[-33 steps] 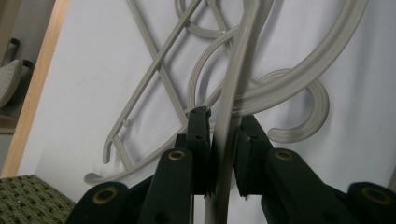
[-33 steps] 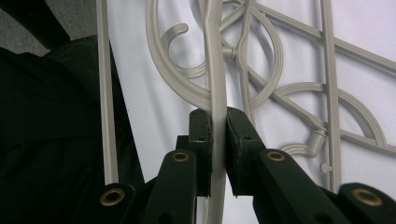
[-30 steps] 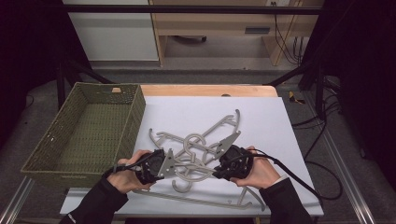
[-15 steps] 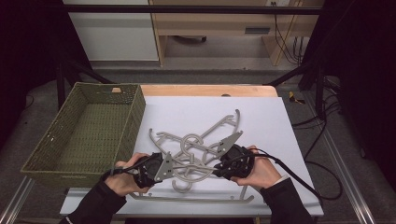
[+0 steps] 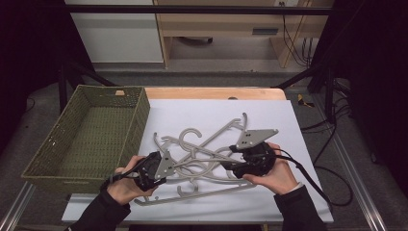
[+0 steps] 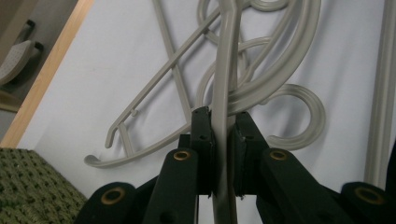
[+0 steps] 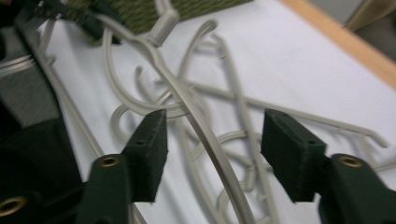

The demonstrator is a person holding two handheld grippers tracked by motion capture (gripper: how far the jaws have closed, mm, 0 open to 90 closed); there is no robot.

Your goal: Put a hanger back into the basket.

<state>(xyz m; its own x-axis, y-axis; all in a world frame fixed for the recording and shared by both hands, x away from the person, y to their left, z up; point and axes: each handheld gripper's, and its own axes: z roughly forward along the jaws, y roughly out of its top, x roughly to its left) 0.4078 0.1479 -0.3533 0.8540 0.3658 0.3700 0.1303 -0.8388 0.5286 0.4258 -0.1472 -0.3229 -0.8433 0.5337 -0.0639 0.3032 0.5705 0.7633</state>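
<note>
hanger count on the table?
3 at least, tangled: held hanger clamped in the left gripper; front hanger nearest the person; angled hanger pointing far right. Overlaps may hide more.

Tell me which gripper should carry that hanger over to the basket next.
Left, probably. The left gripper has its fingers clamped on the hanger and sits nearer the basket. The right gripper has just been opening; the hanger arm runs loose between its fingers.
</note>
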